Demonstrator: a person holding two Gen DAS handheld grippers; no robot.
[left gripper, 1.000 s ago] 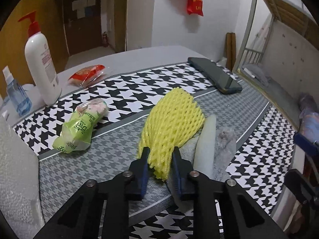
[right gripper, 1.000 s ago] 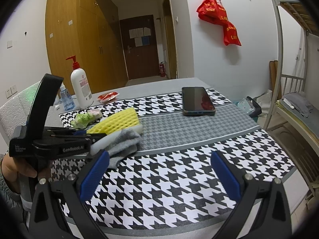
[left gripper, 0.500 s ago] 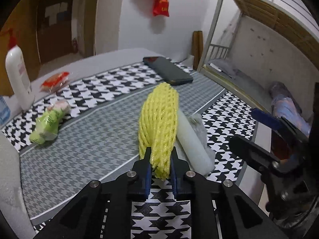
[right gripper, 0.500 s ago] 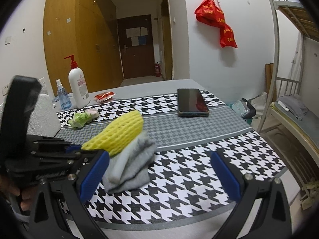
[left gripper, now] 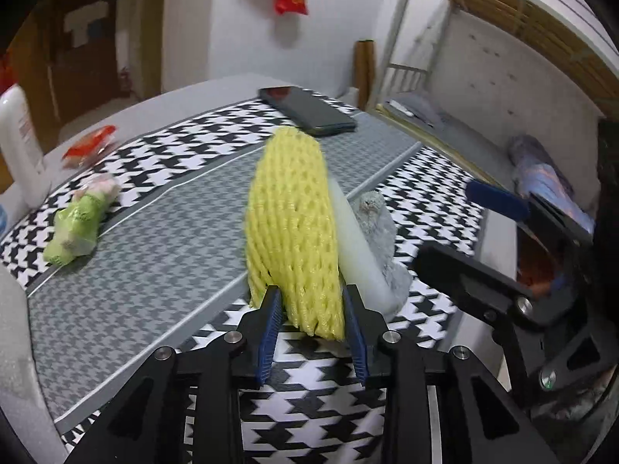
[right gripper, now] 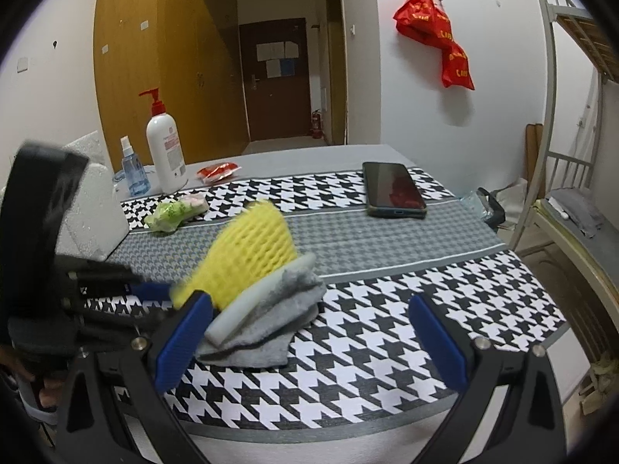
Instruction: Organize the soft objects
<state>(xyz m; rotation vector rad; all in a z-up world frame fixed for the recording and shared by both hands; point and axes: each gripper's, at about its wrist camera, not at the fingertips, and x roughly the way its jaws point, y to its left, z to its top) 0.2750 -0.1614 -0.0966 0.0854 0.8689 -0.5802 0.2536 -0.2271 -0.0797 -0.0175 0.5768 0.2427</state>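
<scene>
A yellow foam net (left gripper: 294,224) leans tilted on a white foam sheet (left gripper: 356,239) and a folded grey cloth (left gripper: 381,228) on the houndstooth tablecloth. My left gripper (left gripper: 311,317) has the net's near end between its jaws, which are opening; the blue pads stand just beside the net and no longer squeeze it. From the right wrist the same pile shows: net (right gripper: 251,251), sheet (right gripper: 255,301), cloth (right gripper: 278,317). My right gripper (right gripper: 309,309) stands wide open just right of the pile, holding nothing.
A green packet (right gripper: 174,212) lies left of the pile. A phone (right gripper: 394,189) lies far right on the cloth. At the back left stand a lotion bottle (right gripper: 166,154), a spray bottle (right gripper: 133,172), a red packet (right gripper: 216,172) and a white foam block (right gripper: 93,212). A bunk bed frame flanks the table's right edge.
The left gripper carried the yellow net toward the near edge with the white sheet and grey cloth under it; its jaws then widened off the net. The right gripper stayed put.
</scene>
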